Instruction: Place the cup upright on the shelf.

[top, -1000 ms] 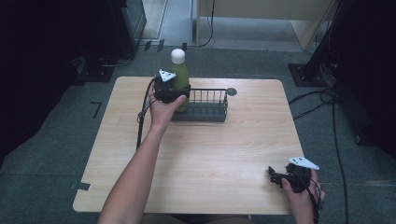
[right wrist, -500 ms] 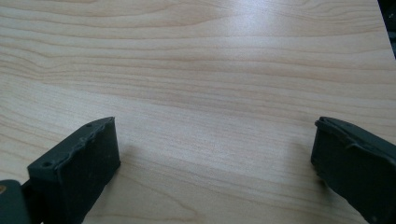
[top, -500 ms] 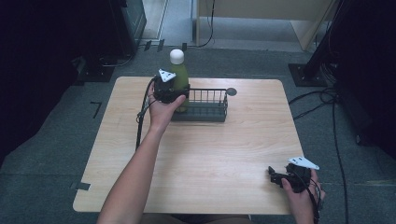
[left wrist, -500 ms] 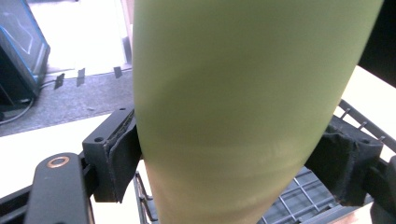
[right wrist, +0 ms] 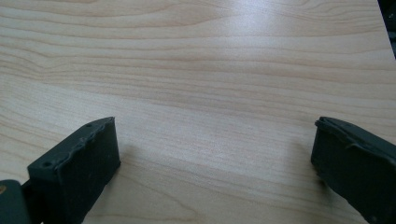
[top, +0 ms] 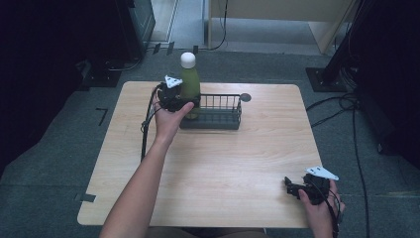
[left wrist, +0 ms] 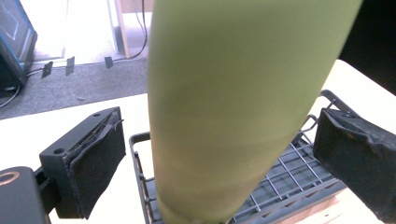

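A tall green bottle (top: 189, 82) with a white cap stands upright in the left end of a black wire basket (top: 218, 121) at the back of the wooden table (top: 223, 163). My left gripper (top: 187, 105) is open around the bottle's lower body. In the left gripper view the bottle (left wrist: 233, 107) stands between the two pads with a gap on each side, and its base sits on the basket's grid (left wrist: 299, 172). My right gripper (top: 293, 187) rests low at the table's front right corner, open with nothing but bare wood between its jaws (right wrist: 215, 158).
A small dark round disc (top: 245, 97) lies on the table just beyond the basket's right end. Cables (top: 346, 106) run over the floor to the right of the table, and dark equipment stands at the back left.
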Available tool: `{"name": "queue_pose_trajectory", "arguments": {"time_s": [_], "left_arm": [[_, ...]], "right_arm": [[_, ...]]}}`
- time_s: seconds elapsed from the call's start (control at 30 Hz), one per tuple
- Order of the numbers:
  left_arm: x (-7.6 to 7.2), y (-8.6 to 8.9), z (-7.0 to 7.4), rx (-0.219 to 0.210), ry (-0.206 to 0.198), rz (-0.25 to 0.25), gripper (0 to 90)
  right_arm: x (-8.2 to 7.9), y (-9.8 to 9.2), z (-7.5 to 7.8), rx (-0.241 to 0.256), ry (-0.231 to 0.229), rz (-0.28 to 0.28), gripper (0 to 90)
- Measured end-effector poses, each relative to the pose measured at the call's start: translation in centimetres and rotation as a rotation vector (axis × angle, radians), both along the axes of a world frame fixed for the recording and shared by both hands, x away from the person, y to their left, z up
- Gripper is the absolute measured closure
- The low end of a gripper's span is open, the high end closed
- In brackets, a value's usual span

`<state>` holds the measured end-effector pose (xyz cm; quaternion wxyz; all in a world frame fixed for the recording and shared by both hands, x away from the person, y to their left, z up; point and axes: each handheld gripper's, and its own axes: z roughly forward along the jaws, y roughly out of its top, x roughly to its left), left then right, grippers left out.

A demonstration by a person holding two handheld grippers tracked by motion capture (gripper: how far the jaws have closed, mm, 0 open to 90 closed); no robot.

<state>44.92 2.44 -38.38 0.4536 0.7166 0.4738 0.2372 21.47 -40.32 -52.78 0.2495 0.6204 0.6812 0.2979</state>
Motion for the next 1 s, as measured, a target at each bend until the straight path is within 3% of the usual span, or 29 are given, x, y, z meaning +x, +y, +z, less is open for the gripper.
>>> {"name": "queue_pose_trajectory", "arguments": {"time_s": [0.53,1.0], "left_arm": [[-3.2,2.1,0.7,-0.006,-0.029,-0.013,3.3],[-6.5,3.8,-1.7,0.011,-0.014,-0.006,3.3]], "right_arm": [[0.0,0.0,0.0,-0.001,-0.001,0.001,0.4],[0.0,0.0,0.0,-0.002,-0.001,0.001,0.4]]}}
